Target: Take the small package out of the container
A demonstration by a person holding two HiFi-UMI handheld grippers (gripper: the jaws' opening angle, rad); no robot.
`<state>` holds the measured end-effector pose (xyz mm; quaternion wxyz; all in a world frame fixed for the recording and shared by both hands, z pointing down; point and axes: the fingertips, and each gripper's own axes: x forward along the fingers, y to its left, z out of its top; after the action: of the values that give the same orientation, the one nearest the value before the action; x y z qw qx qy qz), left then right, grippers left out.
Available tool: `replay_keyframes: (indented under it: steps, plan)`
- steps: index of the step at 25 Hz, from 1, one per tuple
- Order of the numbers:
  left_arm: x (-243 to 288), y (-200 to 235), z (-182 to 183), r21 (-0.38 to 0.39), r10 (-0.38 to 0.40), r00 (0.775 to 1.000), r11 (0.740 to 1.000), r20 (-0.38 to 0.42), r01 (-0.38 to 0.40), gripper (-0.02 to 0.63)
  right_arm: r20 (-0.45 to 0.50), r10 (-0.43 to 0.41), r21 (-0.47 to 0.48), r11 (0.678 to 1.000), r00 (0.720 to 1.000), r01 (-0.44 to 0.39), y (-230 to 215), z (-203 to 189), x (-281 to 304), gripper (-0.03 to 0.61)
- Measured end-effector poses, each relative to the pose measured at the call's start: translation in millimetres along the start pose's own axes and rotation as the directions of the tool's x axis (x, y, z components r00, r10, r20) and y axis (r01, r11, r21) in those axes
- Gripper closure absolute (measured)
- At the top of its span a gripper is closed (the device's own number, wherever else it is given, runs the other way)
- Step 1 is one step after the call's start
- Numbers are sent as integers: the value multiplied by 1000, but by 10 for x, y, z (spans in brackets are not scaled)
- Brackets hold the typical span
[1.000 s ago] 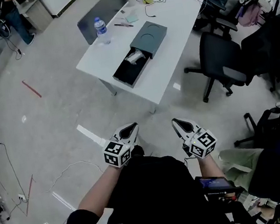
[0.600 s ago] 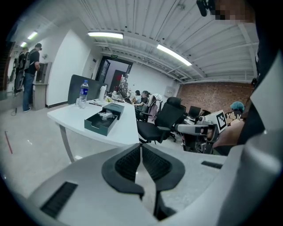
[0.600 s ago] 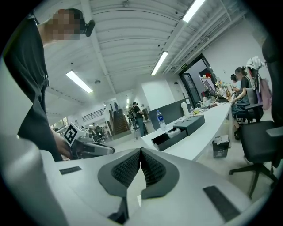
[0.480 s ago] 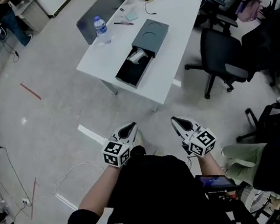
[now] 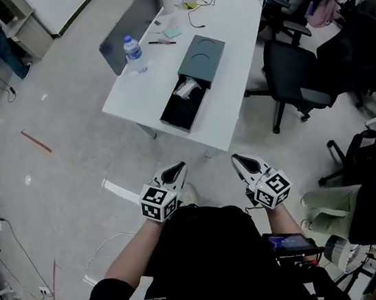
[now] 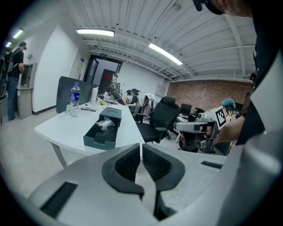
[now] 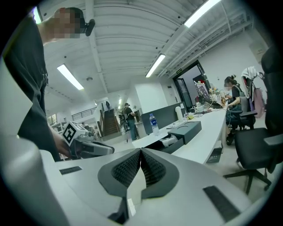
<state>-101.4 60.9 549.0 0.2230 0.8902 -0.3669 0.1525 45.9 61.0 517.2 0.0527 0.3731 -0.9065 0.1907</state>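
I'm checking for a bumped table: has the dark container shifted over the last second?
No. The container keeps its place on the table and its gap from the water bottle.

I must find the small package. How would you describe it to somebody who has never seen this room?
Find the long white table. Near its front end lies a dark green container, slid open like a drawer. The small package is the pale, crinkled bundle inside it, and the only light thing against that dark interior.
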Motion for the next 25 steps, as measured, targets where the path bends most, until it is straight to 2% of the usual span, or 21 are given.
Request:
replay_keyframes:
  steps: [7,15,25]
  plan:
    - [-39,387,177,28,-23,1000,999,-2,23,592,25,-68,-2,998,997,68,-53,143,289,552]
    - [-79,712,211,25,-29,999,999,-15,29,592,42,-116,1,993,992,116,-133,263,514,552]
    - [112,822,311,24,-48,998,999,-35,49,592,23,-119,17,993,993,118,-292,269,676,552]
